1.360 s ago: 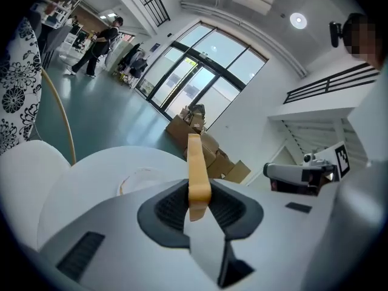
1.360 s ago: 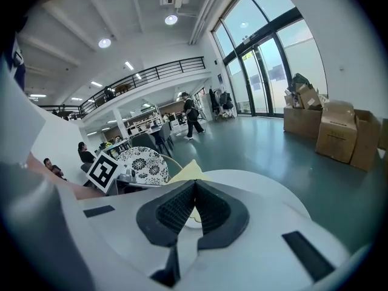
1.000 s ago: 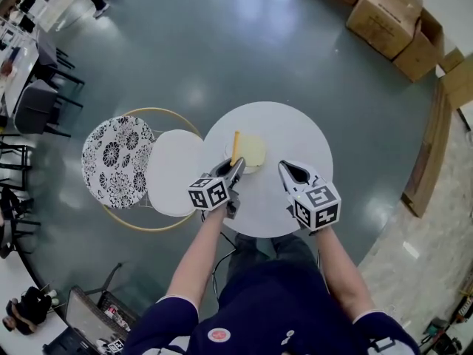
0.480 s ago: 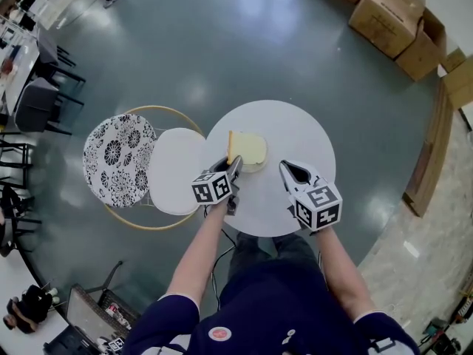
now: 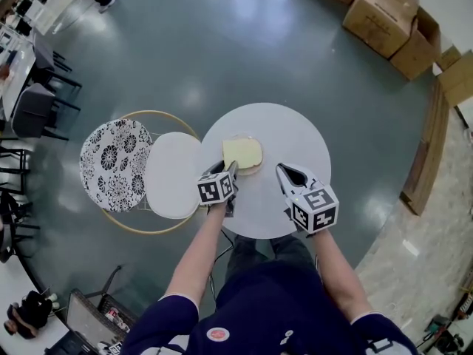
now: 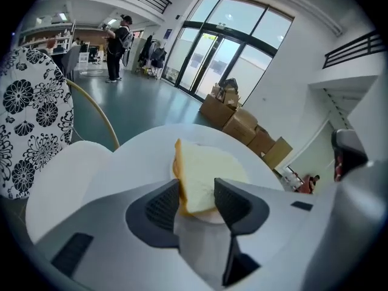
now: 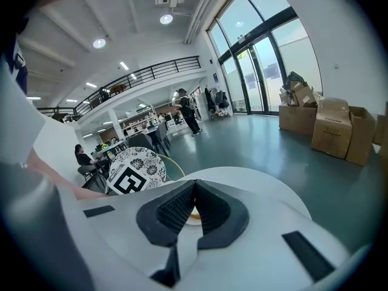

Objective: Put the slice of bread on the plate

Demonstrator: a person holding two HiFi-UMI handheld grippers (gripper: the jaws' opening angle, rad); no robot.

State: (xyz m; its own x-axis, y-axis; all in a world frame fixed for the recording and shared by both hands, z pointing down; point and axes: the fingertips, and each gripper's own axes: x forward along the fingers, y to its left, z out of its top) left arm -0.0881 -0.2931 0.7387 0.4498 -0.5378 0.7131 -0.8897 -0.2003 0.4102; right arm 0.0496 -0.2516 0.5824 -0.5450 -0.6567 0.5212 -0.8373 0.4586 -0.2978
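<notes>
On the round white table (image 5: pixel 295 135), a little toward 10 o'clock from its centre, the slice of bread (image 5: pixel 242 152) lies face up on the small plate (image 5: pixel 256 168), whose pale rim shows only at the bread's 4 to 5 o'clock side. At 7 o'clock from the bread, the left gripper (image 5: pixel 230 170) has its tips right at the slice's near edge. In the left gripper view its jaws stand partly apart, and the near corner of the bread sits in the gap, against the left pad and close beside the right one. The gap looks wider than the slice is thick, so the bread seems to be resting on the plate rather than clamped, though light contact cannot be ruled out. At 4 o'clock from the bread, well apart from it, the right gripper (image 5: pixel 290 173) hangs over the table with its jaws closed together on nothing.

My judgement is that the placing step is in hand and all but done, since the bread sits on the plate. The next move calls for backing the left gripper toward 6 o'clock with the jaws kept apart. The pads must not drag the soft corner or nudge the light plate.
</notes>
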